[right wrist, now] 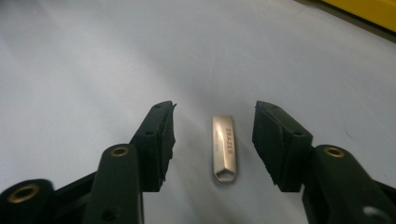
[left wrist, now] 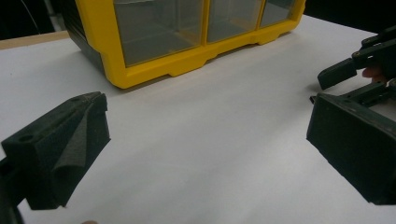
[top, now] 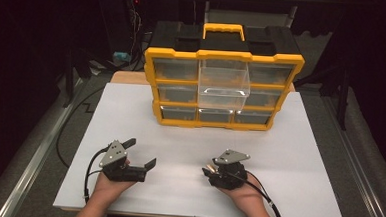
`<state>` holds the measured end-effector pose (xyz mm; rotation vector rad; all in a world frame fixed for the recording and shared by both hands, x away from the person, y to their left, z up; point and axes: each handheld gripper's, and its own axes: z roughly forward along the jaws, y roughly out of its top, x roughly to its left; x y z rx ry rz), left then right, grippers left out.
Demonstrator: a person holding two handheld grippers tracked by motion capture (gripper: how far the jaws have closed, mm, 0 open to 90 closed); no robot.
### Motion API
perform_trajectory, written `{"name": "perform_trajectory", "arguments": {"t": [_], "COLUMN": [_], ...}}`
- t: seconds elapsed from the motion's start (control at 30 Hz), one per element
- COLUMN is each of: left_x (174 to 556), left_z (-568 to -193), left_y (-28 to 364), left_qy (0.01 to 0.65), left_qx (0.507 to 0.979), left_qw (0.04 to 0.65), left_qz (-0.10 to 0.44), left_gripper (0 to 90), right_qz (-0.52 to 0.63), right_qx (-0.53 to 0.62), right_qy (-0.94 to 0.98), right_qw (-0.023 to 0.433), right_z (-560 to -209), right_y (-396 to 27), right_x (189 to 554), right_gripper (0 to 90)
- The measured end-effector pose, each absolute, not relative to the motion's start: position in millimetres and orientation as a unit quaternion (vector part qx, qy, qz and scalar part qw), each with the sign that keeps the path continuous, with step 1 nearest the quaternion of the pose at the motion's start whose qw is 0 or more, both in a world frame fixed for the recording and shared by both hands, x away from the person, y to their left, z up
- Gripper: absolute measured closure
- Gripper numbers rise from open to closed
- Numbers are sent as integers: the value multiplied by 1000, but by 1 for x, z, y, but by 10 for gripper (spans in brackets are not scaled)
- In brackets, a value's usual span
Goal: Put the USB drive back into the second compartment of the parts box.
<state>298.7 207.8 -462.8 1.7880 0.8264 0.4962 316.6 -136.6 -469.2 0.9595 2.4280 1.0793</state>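
A small silver metal piece (right wrist: 224,148) with engraved letters lies flat on the white board (top: 288,158). My right gripper (right wrist: 215,112) is low over it, one jaw on each side, and a clear gap separates each pad from the metal. In the high view the piece (top: 210,166) glints just in front of the right gripper (top: 208,170). My left gripper (top: 142,152) rests at the board's near left with its jaws wide open and nothing between them. The left gripper view looks past its own spread jaws (left wrist: 205,121) to the right gripper (left wrist: 334,86).
A yellow and black organizer (top: 224,55) with clear drawers stands at the far middle of the board; its upper middle drawer (top: 224,85) is pulled out. Its lower front (left wrist: 187,60) is in the left gripper view. Cables trail from both grippers toward the near edge.
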Motion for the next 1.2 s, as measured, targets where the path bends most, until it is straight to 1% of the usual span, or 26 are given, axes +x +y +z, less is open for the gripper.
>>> {"name": "perform_trajectory", "arguments": {"t": [0.13, 0.3, 0.6, 1.0, 1.2], "left_x": [299, 299, 299, 299, 299], "left_z": [-463, -463, -464, -465, -465], "left_y": [208, 208, 207, 208, 208], "left_qy": [345, 347, 345, 347, 347], "left_qx": [750, 751, 751, 750, 749], "left_qw": [526, 526, 525, 526, 527], "left_qz": [206, 199, 203, 203, 203], "left_gripper": [8, 0, 0, 0, 0], "right_qz": [366, 359, 360, 357, 360], "right_qx": [330, 328, 335, 337, 340], "right_qy": [855, 858, 857, 857, 856], "right_qw": [164, 162, 155, 157, 153], "right_z": [-471, -472, -471, -472, -472], "right_y": [-131, -131, -138, -138, -139], "right_x": [320, 319, 315, 313, 314], "right_gripper": [564, 588, 607, 608, 636]}}
